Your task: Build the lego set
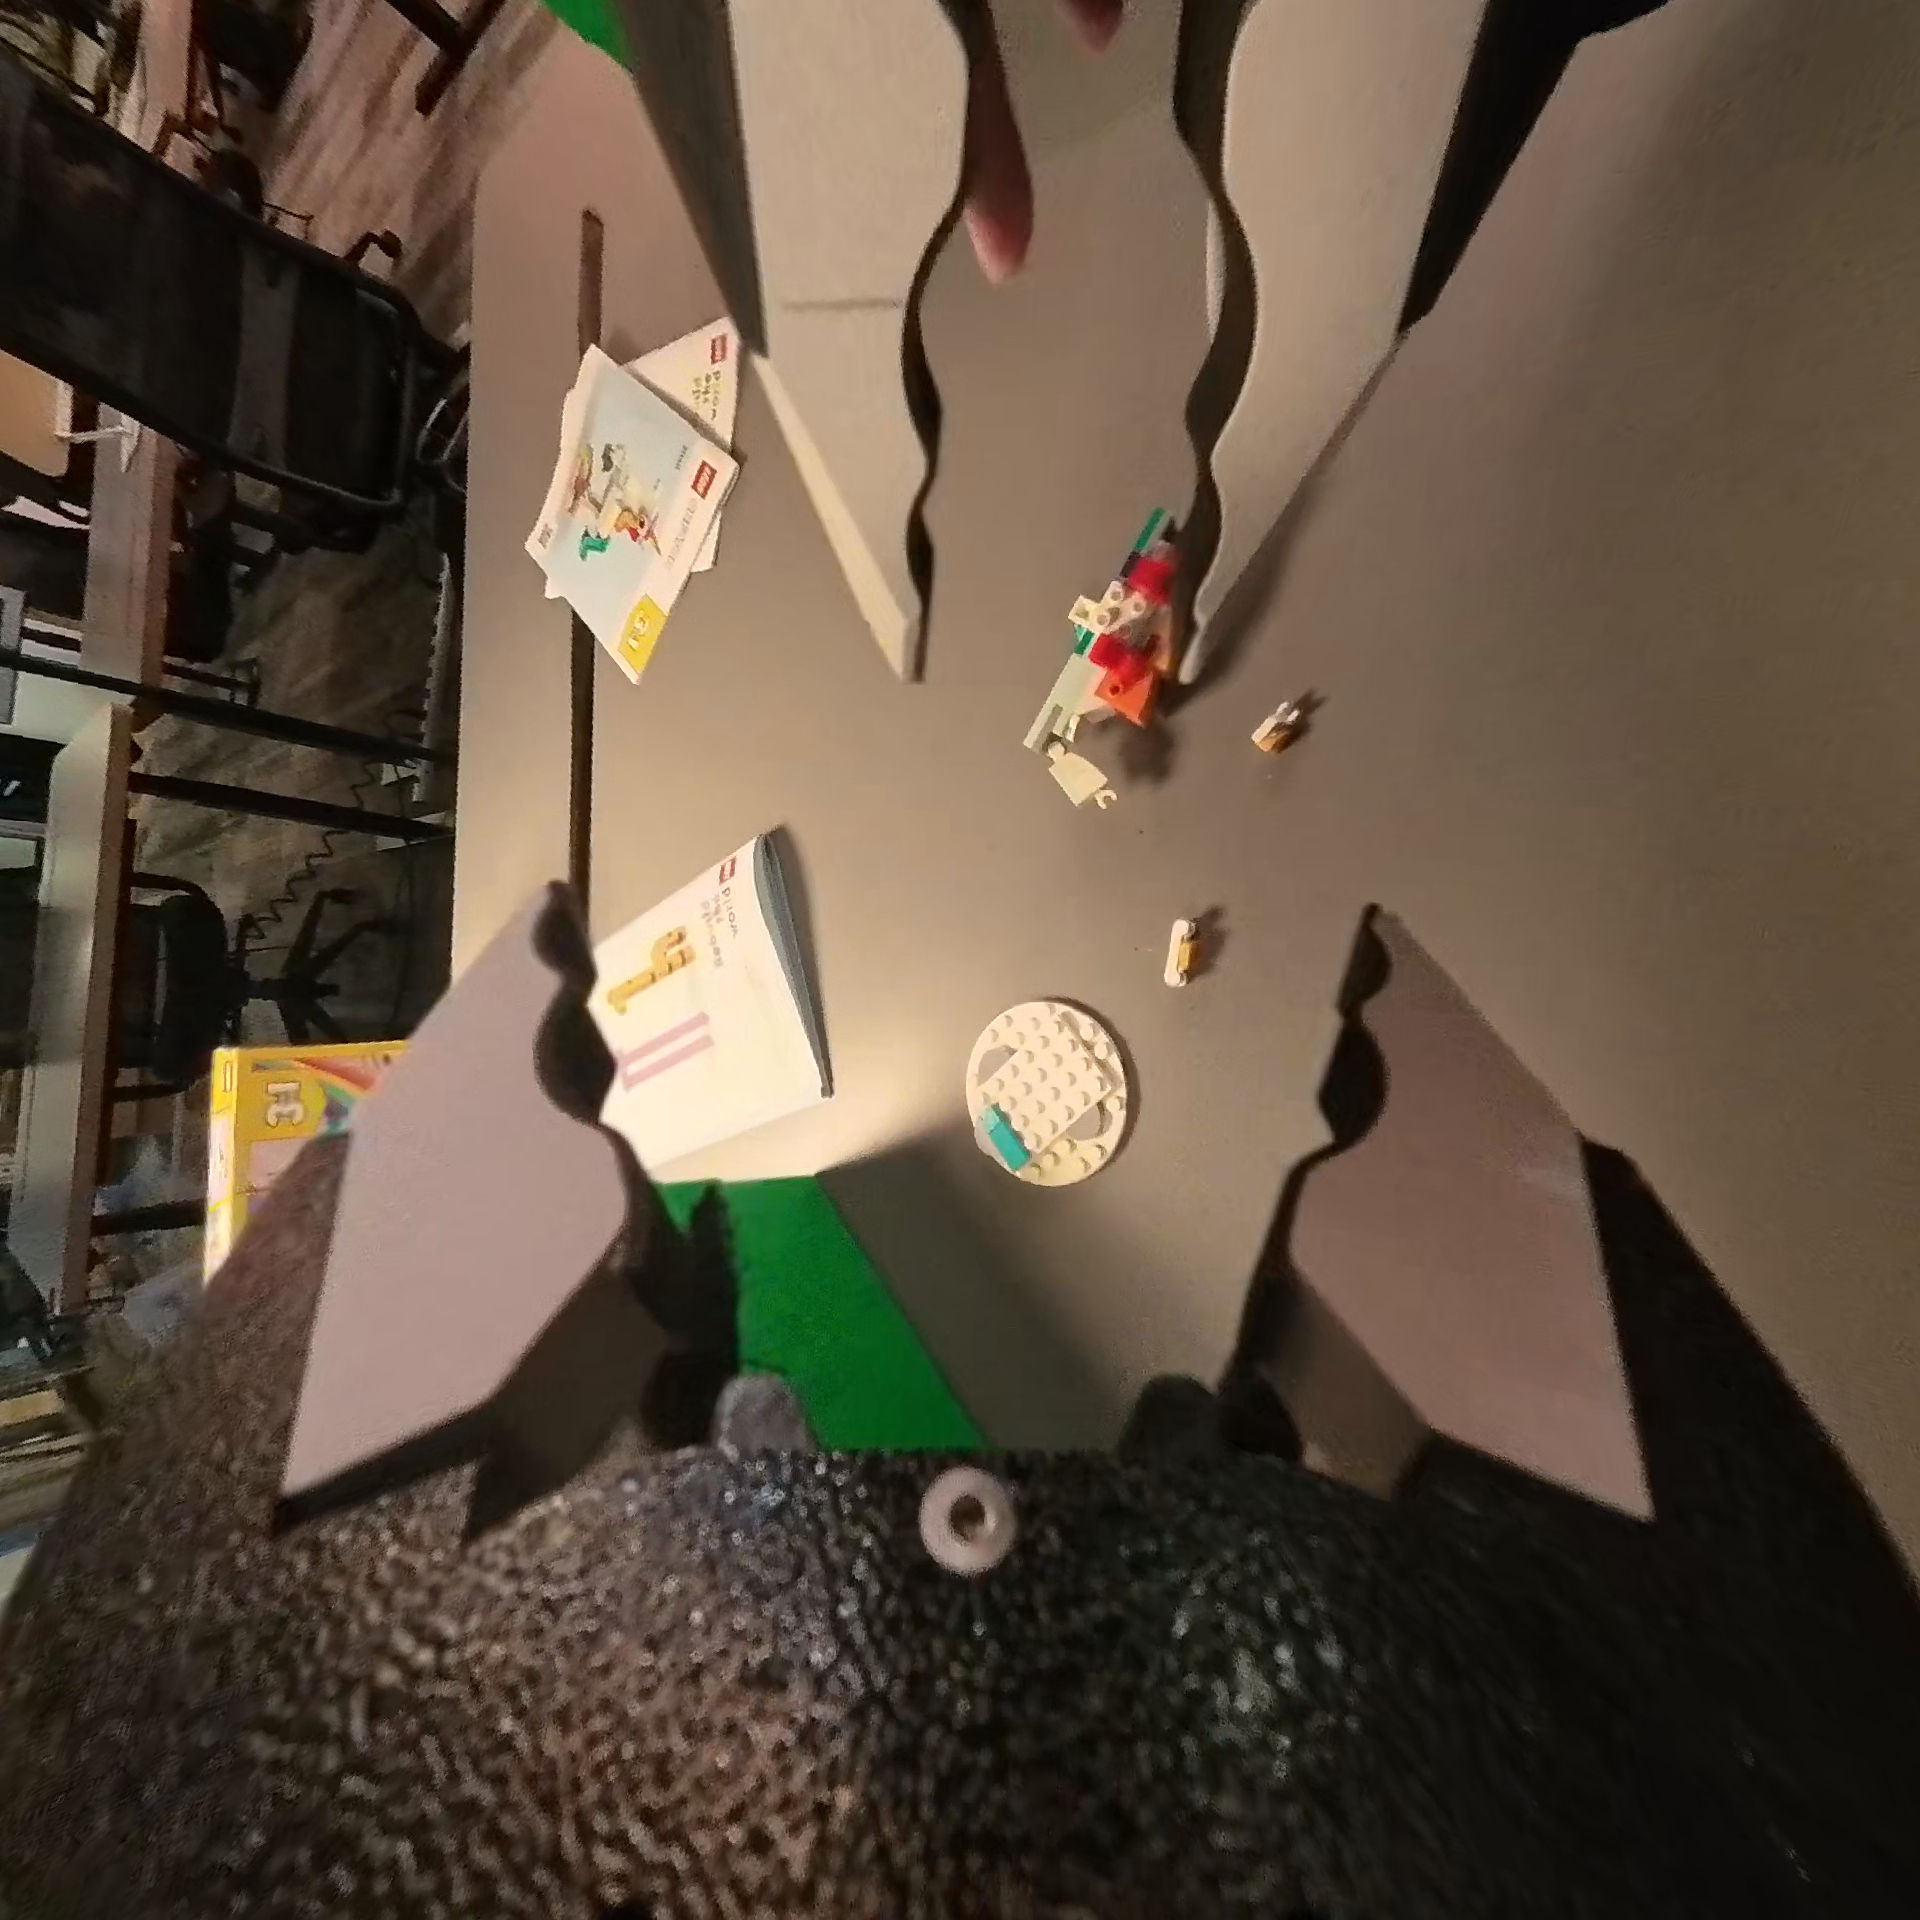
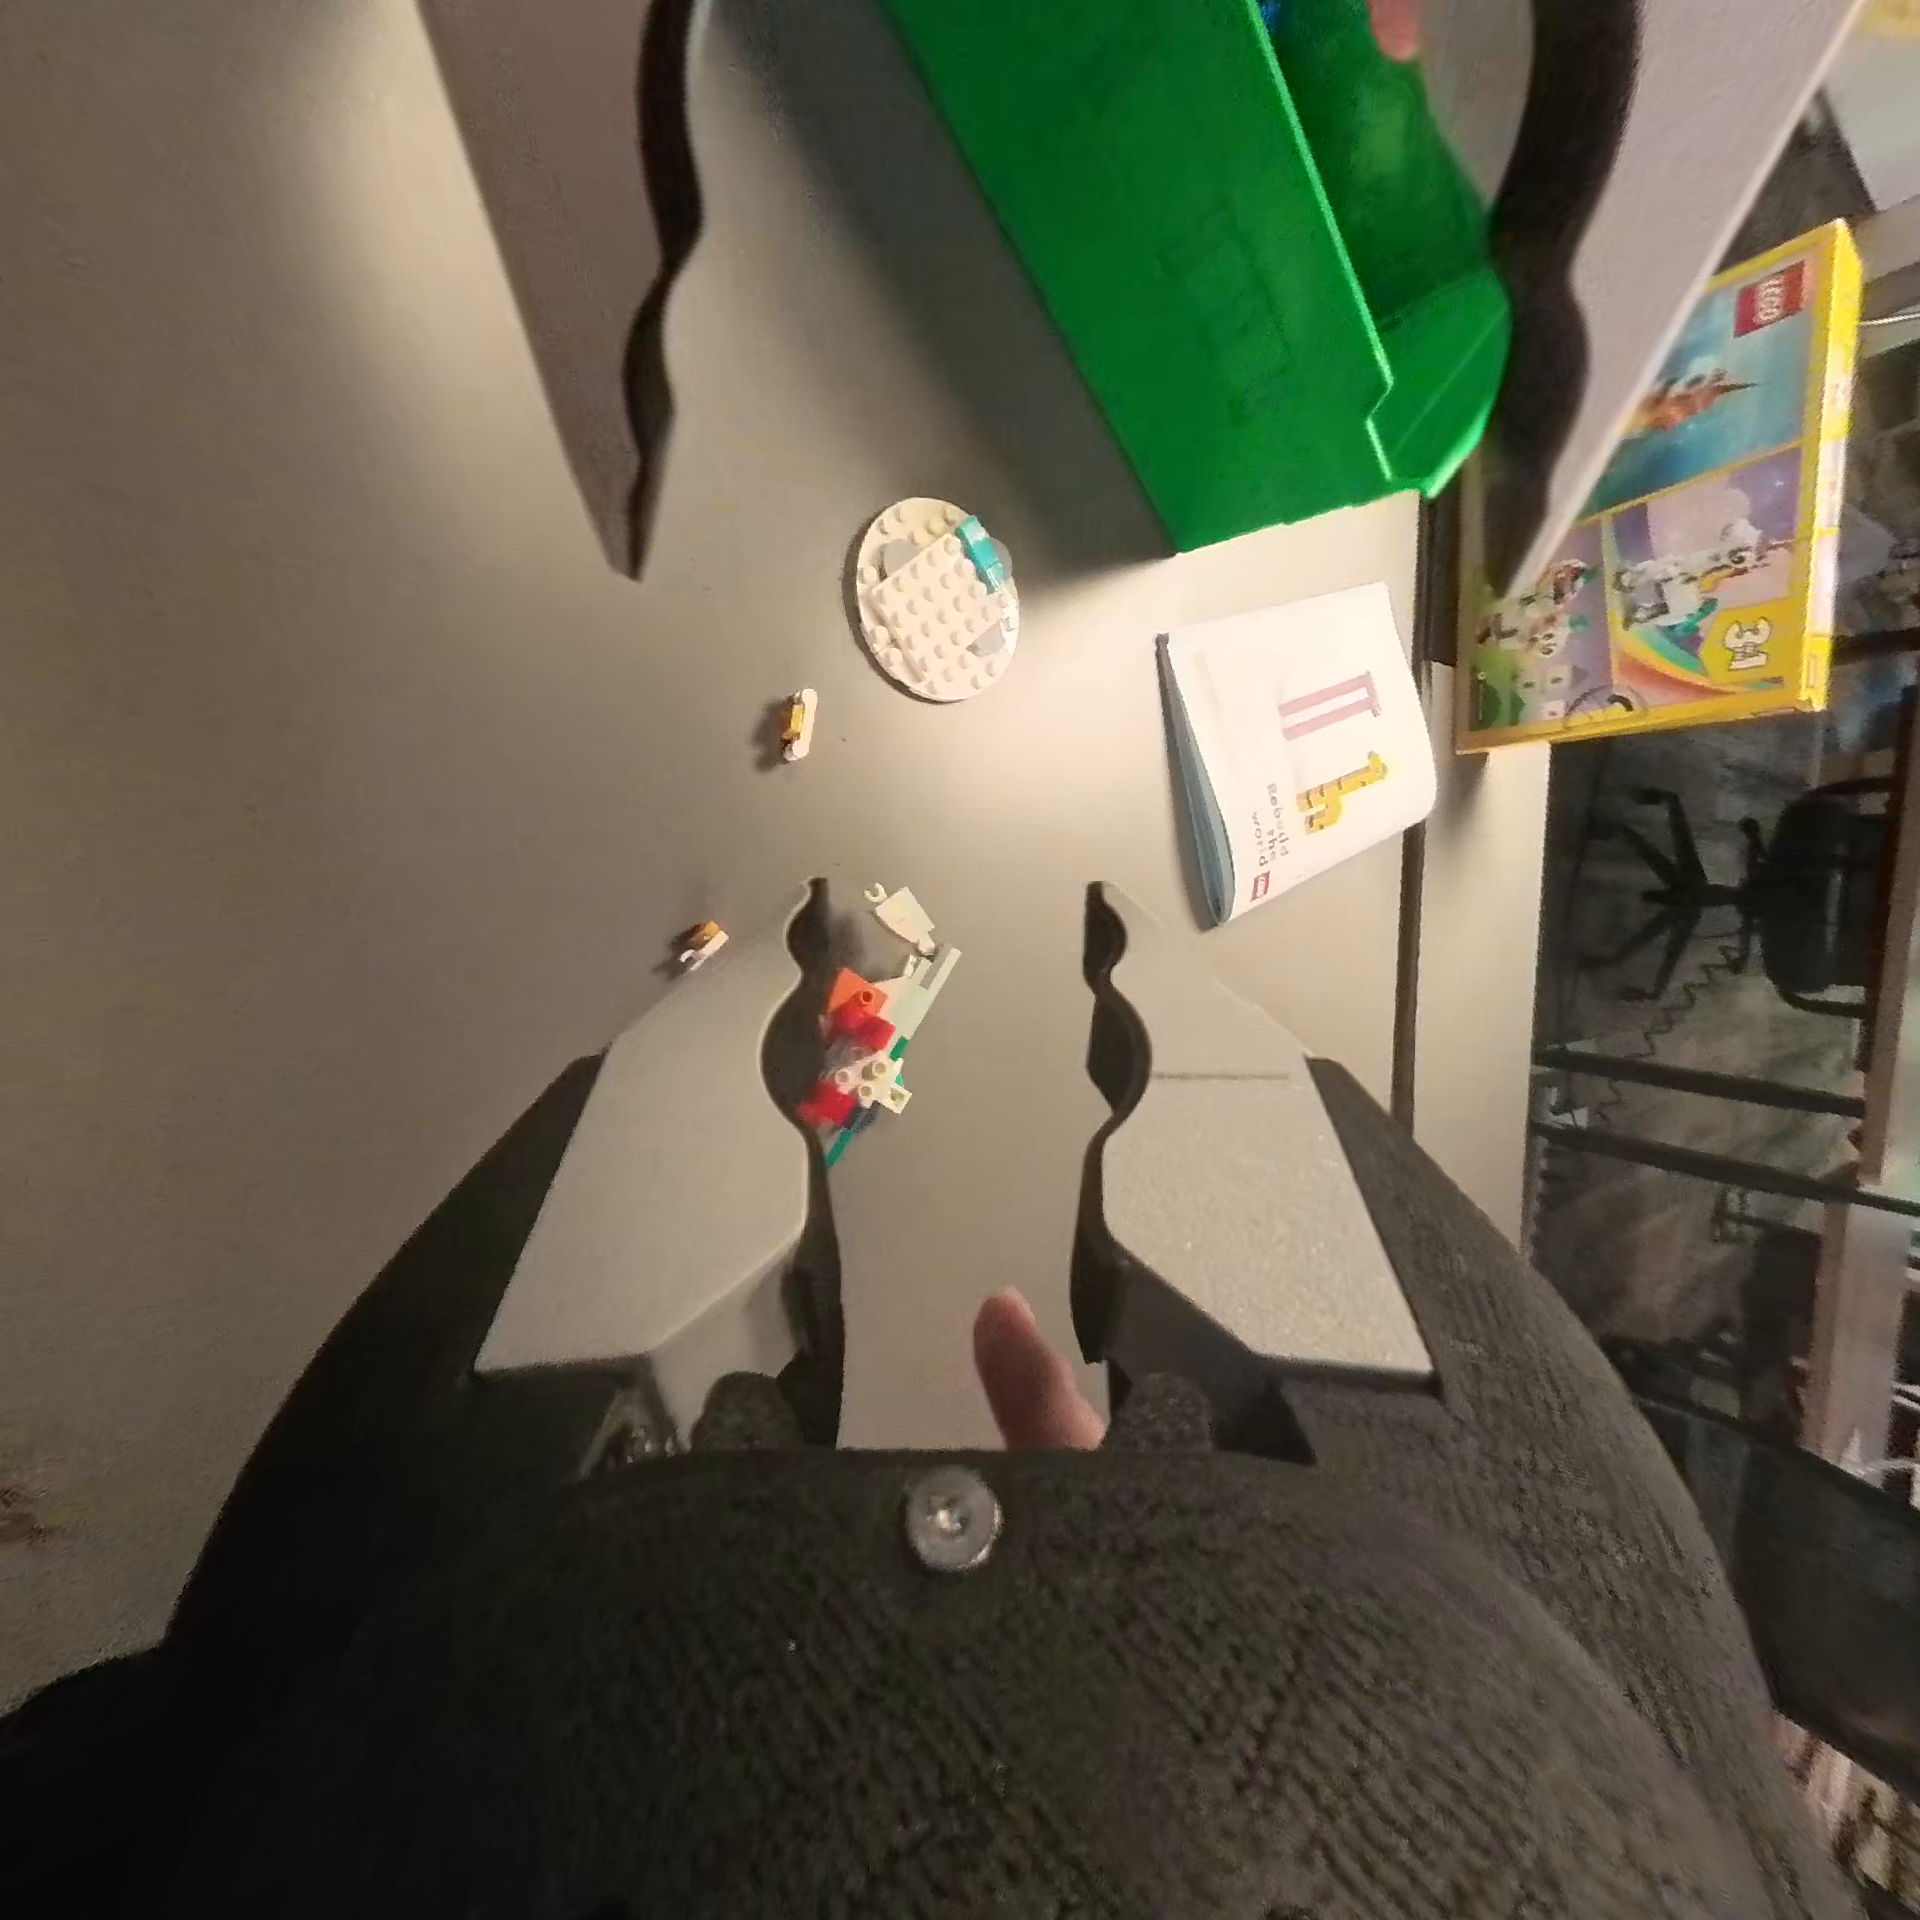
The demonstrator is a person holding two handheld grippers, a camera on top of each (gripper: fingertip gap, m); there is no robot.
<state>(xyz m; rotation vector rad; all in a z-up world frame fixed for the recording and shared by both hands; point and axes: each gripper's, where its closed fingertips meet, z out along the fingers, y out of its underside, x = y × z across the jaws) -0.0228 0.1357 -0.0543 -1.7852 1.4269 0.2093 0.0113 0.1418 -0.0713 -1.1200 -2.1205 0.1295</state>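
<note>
My right gripper (image 2: 956, 891) is open, low over the grey table (image 2: 312, 623). A small brick build (image 2: 862, 1039) in red, orange, white and pale green lies between its fingers, close against the left finger (image 2: 675, 1143), with a wide gap to the right finger. In the left wrist view the build (image 1: 1117, 634) lies beside that gripper's finger (image 1: 1247, 540). My left gripper (image 1: 966, 914) is wide open and empty above a round white studded plate (image 1: 1049, 1091), which also shows in the right wrist view (image 2: 940, 597).
Two small tan-and-white pieces (image 2: 795, 722) (image 2: 701, 945) lie loose. A booklet (image 2: 1299, 748) lies near the table edge, more booklets (image 1: 634, 499) farther off. A green bin (image 2: 1195, 260) and a yellow box (image 2: 1662, 520) stand nearby. A person's fingertip (image 2: 1023, 1371) shows.
</note>
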